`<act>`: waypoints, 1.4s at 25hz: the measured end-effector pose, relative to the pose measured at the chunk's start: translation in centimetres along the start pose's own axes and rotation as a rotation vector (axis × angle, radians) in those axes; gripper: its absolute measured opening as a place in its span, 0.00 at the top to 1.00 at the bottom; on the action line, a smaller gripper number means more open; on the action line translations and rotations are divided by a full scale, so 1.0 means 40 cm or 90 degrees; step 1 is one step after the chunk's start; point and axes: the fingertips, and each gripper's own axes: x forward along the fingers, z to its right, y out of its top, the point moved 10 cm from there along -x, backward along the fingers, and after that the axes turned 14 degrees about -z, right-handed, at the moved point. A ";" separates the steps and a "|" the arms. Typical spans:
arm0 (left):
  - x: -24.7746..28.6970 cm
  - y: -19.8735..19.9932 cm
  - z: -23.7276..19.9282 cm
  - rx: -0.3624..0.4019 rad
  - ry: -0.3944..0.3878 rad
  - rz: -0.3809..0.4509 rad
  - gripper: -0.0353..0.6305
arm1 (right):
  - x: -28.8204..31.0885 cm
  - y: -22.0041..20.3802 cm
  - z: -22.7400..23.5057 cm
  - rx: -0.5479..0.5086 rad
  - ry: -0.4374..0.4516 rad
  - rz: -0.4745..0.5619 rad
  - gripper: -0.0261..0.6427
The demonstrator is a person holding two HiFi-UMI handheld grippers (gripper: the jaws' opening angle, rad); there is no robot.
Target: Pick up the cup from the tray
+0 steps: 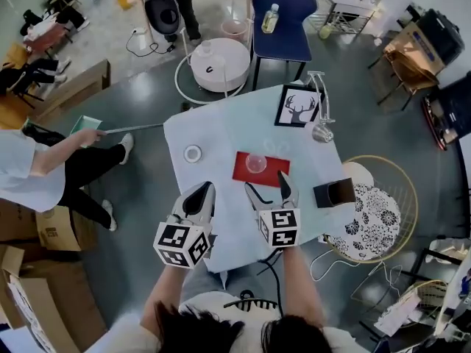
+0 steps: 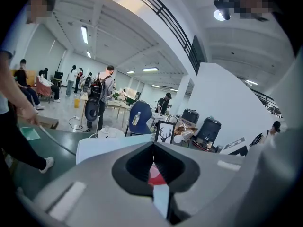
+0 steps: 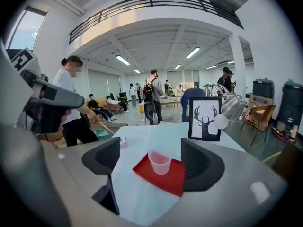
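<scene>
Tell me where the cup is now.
In the head view the cup stands on the red tray, between the open right tongs and the deer picture.

- Your tray (image 1: 274, 175) is plain red.
- Your cup (image 1: 256, 163) is clear, with a faint pink tint.
- Your worktop (image 1: 221, 134) wears a pale blue-white cloth.
- Your left tongs (image 1: 200, 191) and right tongs (image 1: 266, 186) are grey with black pads.
- Their marker cubes (image 1: 182, 245) carry black-and-white square patterns.
- The framed picture (image 1: 299, 107) shows a black deer head on white, inside a black frame.
- The chair (image 1: 283, 13) is navy blue.
</scene>
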 end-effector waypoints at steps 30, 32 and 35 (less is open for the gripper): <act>0.102 0.013 -0.151 0.028 -0.016 -0.067 0.95 | 0.268 -0.027 0.024 -0.004 -0.117 -0.132 0.45; 0.102 0.013 -0.152 0.031 -0.020 -0.070 0.95 | 0.268 -0.024 0.021 -0.013 -0.125 -0.130 0.45; 0.100 0.010 -0.153 0.032 -0.025 -0.076 0.95 | 0.261 -0.019 0.014 -0.016 -0.131 -0.119 0.45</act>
